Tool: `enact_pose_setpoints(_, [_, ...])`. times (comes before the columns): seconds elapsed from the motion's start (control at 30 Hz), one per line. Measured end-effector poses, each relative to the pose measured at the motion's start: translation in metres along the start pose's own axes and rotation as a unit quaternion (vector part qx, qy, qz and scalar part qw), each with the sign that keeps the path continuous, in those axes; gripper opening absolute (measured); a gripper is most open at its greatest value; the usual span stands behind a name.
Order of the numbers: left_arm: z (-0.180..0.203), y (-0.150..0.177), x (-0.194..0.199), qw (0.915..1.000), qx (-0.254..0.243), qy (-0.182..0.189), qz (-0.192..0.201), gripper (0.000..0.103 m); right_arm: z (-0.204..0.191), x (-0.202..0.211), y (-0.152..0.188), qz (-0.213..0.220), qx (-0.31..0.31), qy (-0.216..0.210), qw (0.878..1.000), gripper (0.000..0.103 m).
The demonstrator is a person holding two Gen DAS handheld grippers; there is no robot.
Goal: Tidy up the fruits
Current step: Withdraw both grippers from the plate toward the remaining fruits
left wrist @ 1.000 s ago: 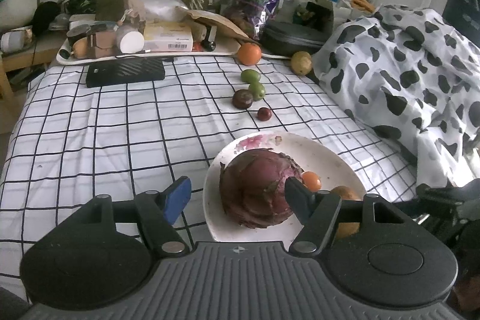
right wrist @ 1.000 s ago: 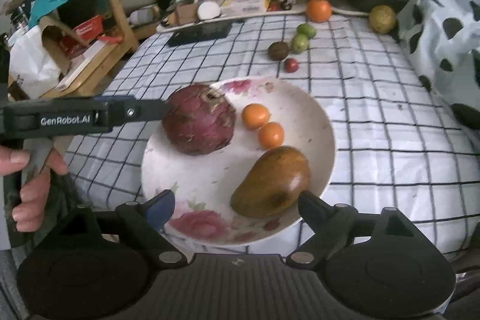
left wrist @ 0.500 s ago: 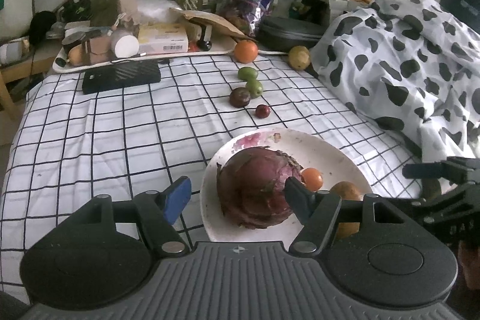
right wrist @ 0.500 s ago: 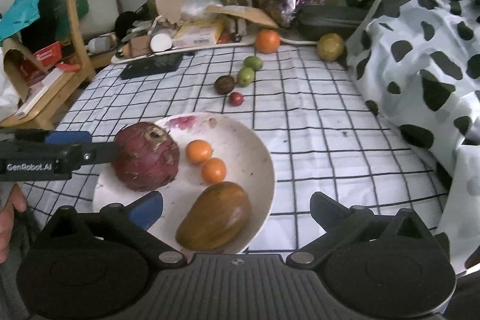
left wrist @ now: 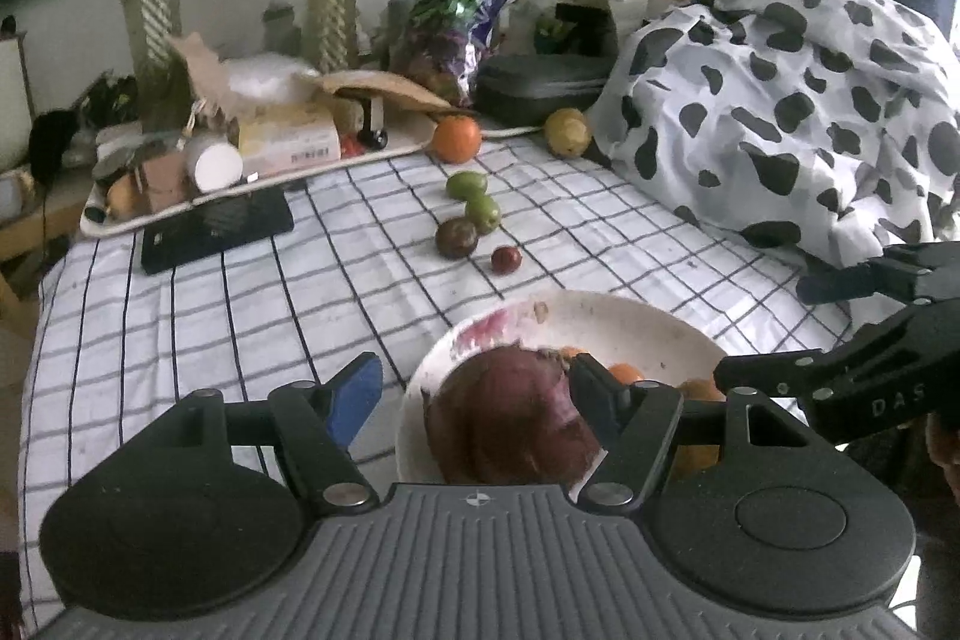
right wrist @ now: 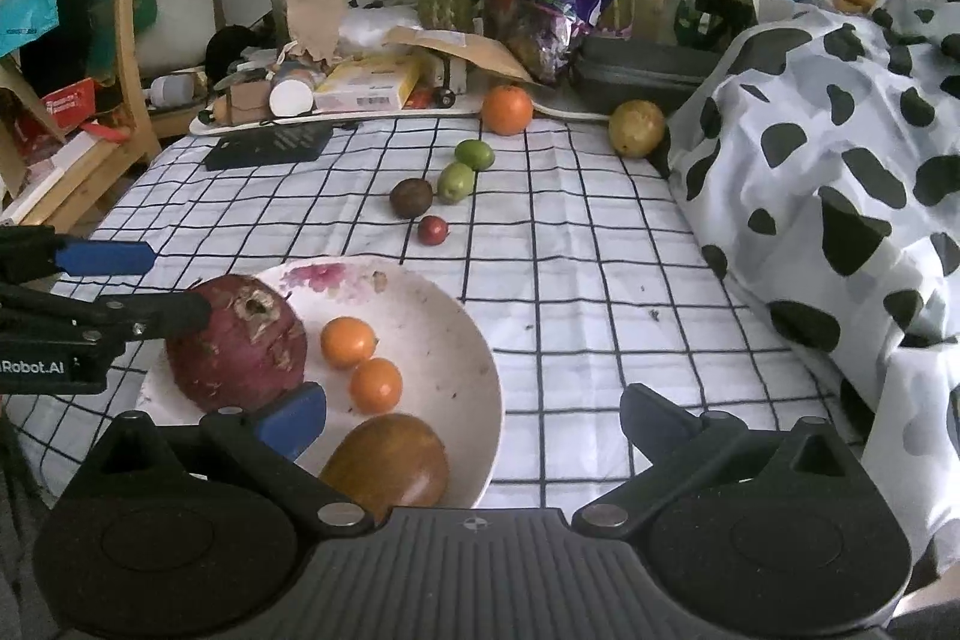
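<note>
Judging by how things lie, the sorting is partly done: four fruits sit on the plate and six wait on the bed.

Left wrist view: the floral plate (left wrist: 606, 316) lies on the checked sheet (left wrist: 240, 292), and everything is placed from it. On the plate's near left side sits the big purple-red fruit (left wrist: 510, 412); the left gripper (left wrist: 474, 391) has its fingers about half spread, the right finger beside that fruit and the blue-padded left finger over the sheet just off the plate's left rim. Whether the right finger touches the fruit I cannot tell; nothing is clamped. Beyond the plate's far rim lie a small red fruit (left wrist: 506, 259), a dark brown fruit (left wrist: 457, 238) and two green fruits (left wrist: 474, 199); farther back are an orange (left wrist: 457, 138) and a yellowish fruit (left wrist: 567, 133). The right gripper (left wrist: 828, 328) reaches in to the right of the plate.

Right wrist view: the plate (right wrist: 444, 316) holds the purple-red fruit (right wrist: 237, 343), two small orange fruits (right wrist: 363, 361) and a brown mango (right wrist: 387, 463) at its near edge. The right gripper (right wrist: 471, 418) has just been opening and its fingers stand spread wide and empty, the left finger over the plate near the mango, the right one over bare sheet off the plate's right rim. The loose fruits lie well beyond the plate, so a reach past it looks necessary.
</note>
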State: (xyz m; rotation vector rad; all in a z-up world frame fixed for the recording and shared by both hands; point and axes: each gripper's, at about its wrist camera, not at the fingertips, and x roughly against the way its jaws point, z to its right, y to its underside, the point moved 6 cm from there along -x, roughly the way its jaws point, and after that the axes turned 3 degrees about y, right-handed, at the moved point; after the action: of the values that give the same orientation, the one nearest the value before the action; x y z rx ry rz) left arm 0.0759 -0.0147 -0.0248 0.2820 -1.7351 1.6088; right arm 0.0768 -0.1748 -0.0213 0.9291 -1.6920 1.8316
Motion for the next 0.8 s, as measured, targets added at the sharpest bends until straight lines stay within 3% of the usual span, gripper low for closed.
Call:
enact_pose_setpoints(0.2, [-0.007,-0.012,-0.010,0.9999,-0.003,0.002,0.014,0.067,0.007,-0.014,-0.010,0.003,0.017,0.015,1.000,0.103])
enact_pose_setpoints(0.8, [-0.039,-0.037,-0.062,0.9997,0.004,0.011,-0.021,0.067,0.018,-0.066,-0.043,-0.005,0.053,0.017,0.998,0.103])
